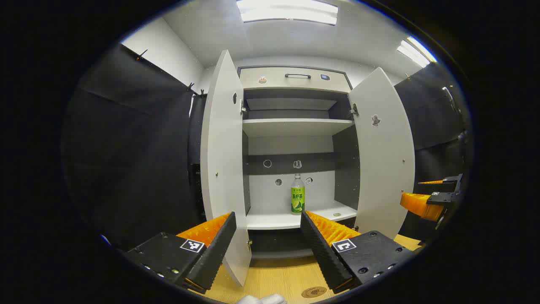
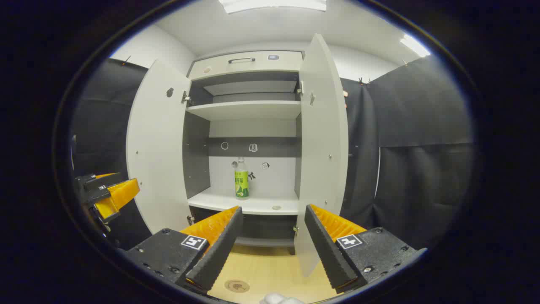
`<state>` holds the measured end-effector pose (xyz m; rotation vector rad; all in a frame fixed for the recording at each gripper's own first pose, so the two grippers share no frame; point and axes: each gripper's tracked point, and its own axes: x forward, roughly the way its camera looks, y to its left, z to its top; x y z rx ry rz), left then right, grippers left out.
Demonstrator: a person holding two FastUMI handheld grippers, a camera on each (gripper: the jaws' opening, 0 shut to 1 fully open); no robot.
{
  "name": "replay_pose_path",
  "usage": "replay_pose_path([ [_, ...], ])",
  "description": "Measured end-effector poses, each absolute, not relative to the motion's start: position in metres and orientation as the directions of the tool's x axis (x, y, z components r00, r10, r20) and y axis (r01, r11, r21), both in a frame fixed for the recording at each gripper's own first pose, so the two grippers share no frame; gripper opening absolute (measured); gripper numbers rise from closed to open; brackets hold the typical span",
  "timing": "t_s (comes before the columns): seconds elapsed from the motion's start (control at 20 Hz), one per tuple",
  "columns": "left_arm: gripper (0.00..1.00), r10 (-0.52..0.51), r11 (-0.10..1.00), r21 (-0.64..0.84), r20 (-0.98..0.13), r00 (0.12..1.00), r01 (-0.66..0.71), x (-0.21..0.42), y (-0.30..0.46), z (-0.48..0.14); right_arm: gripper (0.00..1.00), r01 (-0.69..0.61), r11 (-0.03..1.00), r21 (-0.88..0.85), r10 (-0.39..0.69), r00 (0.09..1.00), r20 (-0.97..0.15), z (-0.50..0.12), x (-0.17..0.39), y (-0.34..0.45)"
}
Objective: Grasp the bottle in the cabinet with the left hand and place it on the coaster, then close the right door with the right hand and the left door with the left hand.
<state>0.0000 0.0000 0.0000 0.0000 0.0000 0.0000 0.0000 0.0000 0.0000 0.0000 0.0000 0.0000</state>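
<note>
A clear bottle (image 1: 298,194) with a green label stands upright on the lower shelf of the white cabinet, toward the back; in the right gripper view the bottle (image 2: 241,179) is left of centre. Both doors hang wide open: the left door (image 1: 222,169) and the right door (image 1: 382,156). A round brown coaster (image 1: 314,291) lies on the wooden table in front of the cabinet, also seen as the coaster (image 2: 237,286). My left gripper (image 1: 268,249) is open, well short of the shelf. My right gripper (image 2: 272,249) is open too, near the right door (image 2: 322,139).
A drawer with a dark handle (image 1: 297,76) tops the cabinet. An upper shelf (image 1: 295,124) is bare. A small round disc (image 1: 336,215) lies on the lower shelf. Black cloth walls stand on both sides. The right gripper (image 1: 430,198) appears at the far right, beyond the right door.
</note>
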Motion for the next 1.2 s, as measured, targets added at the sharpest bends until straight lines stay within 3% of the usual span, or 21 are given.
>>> replay_pose_path([
  [0.2, 0.94, 0.0, 1.0, -0.003, 0.0, 1.0, 0.0, 0.0, 0.002, 0.001, 0.96, 0.009, 1.0, 0.003, -0.009, 1.0, 0.001, 0.0, 0.0, -0.001],
  [0.25, 0.98, 0.0, 1.0, -0.001, 0.003, 1.0, 0.0, 0.0, 0.002, 0.001, 0.96, 0.009, 1.0, 0.002, -0.009, 1.0, 0.002, 0.0, 0.0, 0.0],
  [0.3, 0.94, 0.002, 1.0, 0.002, 0.003, 1.0, -0.002, 0.0, 0.002, 0.001, 0.96, 0.009, 1.0, 0.0, -0.009, 1.0, 0.002, -0.001, 0.0, 0.001],
  [0.55, 0.94, 0.006, 1.0, 0.008, -0.006, 1.0, -0.006, 0.001, 0.005, -0.001, 0.97, 0.008, 1.0, -0.001, -0.008, 1.0, 0.003, -0.001, 0.002, 0.004],
  [0.6, 0.98, 0.008, 1.0, 0.007, -0.007, 1.0, -0.008, 0.002, 0.006, -0.002, 0.97, 0.008, 1.0, -0.002, -0.008, 1.0, 0.004, -0.001, 0.003, 0.004],
  [0.75, 0.94, 0.009, 1.0, 0.008, -0.007, 1.0, -0.009, 0.006, 0.007, -0.003, 0.96, 0.009, 1.0, -0.004, -0.009, 1.0, 0.005, -0.001, 0.006, 0.004],
  [1.0, 0.94, -0.021, 1.0, 0.0, 0.002, 1.0, 0.021, 0.038, -0.007, -0.004, 0.95, 0.014, 1.0, -0.009, -0.014, 1.0, 0.0, 0.002, 0.013, 0.001],
  [1.2, 0.94, -0.062, 0.998, -0.013, 0.043, 0.997, 0.062, 0.098, -0.031, 0.003, 0.96, 0.018, 0.999, -0.026, -0.018, 1.0, -0.002, 0.011, 0.022, -0.002],
])
